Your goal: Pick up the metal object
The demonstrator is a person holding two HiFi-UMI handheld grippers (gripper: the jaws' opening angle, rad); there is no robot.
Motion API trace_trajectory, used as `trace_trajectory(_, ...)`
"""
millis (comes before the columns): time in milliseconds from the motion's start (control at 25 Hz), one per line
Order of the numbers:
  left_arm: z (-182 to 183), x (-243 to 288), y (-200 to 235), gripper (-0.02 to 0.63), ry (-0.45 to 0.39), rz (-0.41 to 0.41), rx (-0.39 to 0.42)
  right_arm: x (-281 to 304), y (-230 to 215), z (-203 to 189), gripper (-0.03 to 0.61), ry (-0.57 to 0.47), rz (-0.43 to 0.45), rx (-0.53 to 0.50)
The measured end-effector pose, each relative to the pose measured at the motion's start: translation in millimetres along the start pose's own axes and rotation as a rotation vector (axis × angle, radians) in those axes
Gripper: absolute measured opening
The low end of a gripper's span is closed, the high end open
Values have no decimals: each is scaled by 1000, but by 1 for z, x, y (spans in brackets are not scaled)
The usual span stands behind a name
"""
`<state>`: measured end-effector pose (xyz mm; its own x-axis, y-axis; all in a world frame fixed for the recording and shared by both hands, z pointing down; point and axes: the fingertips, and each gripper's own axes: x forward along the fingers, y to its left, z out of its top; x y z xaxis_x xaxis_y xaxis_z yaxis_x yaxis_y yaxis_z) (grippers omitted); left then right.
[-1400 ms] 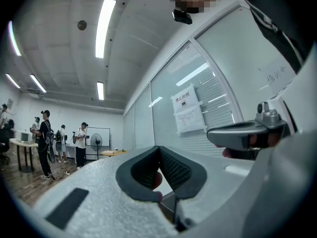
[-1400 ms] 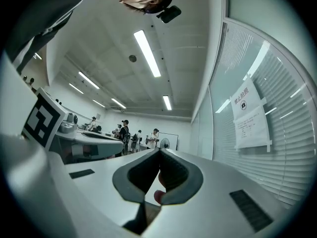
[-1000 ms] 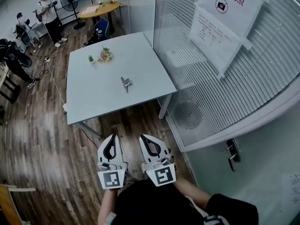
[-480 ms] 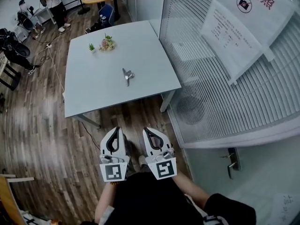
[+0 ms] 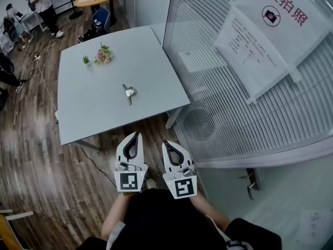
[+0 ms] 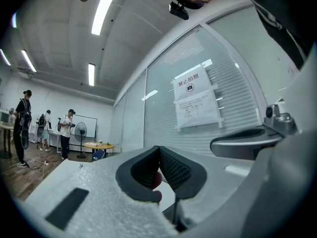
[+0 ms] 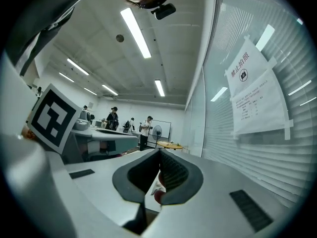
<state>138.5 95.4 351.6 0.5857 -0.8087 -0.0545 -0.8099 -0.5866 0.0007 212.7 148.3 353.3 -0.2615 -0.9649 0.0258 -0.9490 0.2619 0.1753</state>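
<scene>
Close to the person's body, the left gripper [image 5: 137, 135] and right gripper [image 5: 166, 144] have their jaws pressed together and hold nothing. Farther ahead, the metal object [image 5: 128, 92] lies mid-table [image 5: 93, 120]. It looks stiff and probably slippery, so I would grip its narrow handle.

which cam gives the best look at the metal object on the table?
Head view. The metal object lies in full sight near the middle of the grey table, with nothing covering it. Both gripper views look out over the room past their shut fingers, and I cannot make the object out in either.
</scene>
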Motion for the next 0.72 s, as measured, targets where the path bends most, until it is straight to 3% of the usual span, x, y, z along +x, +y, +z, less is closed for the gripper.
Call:
trace_trajectory(200,-3,28,14,11,0,-42,-7,35,-10,-1,2,41,-13,-29)
trace_trajectory(720,-9,75,113,11,-13,20,-72,144,16,25,2,7,48,-38)
